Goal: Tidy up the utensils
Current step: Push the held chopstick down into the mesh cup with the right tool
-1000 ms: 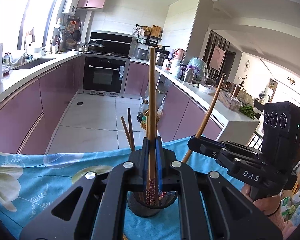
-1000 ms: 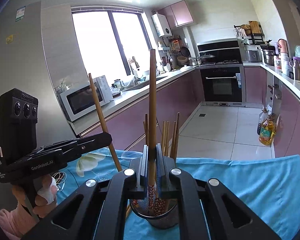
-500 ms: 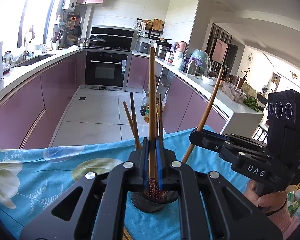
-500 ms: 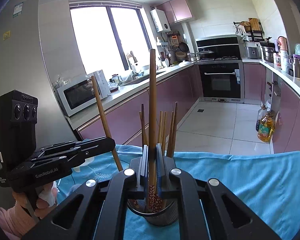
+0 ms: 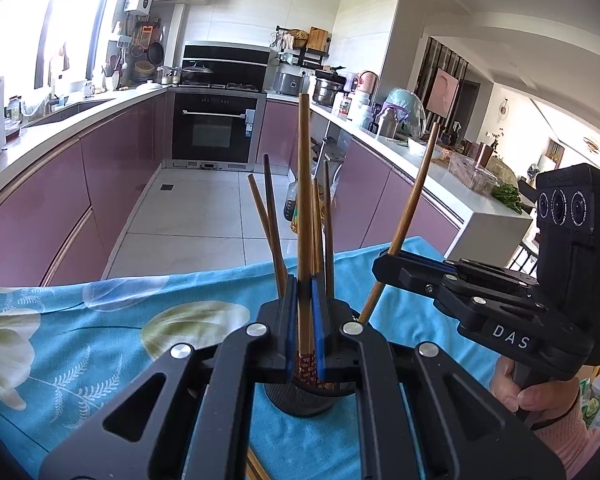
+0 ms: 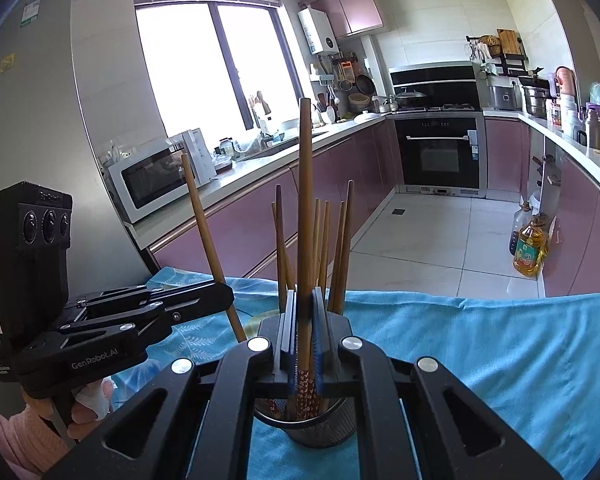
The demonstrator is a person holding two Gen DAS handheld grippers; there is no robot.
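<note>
Since a second ago the holder [image 5: 306, 398] and its standing chopsticks [image 5: 274, 232] have risen in the left wrist view, as our left tongs [image 5: 305, 332] come down toward it. Both tongs are clamped, each on one chopstick: the left chopstick [image 5: 305, 200] held upright, patterned end just at the holder's mouth; the right chopstick [image 6: 305, 208] in the right tongs [image 6: 305, 336] likewise, its patterned end already inside the mesh holder [image 6: 312, 428] on the blue cloth [image 6: 480, 360] over the bench. To do this well, we judge we should keep each stick vertical, lower it until the tip clears the rim and sits among the others, then part the tongs gently. Crowding is the risk: the two tongs stand close, so we would release one at a time.
</note>
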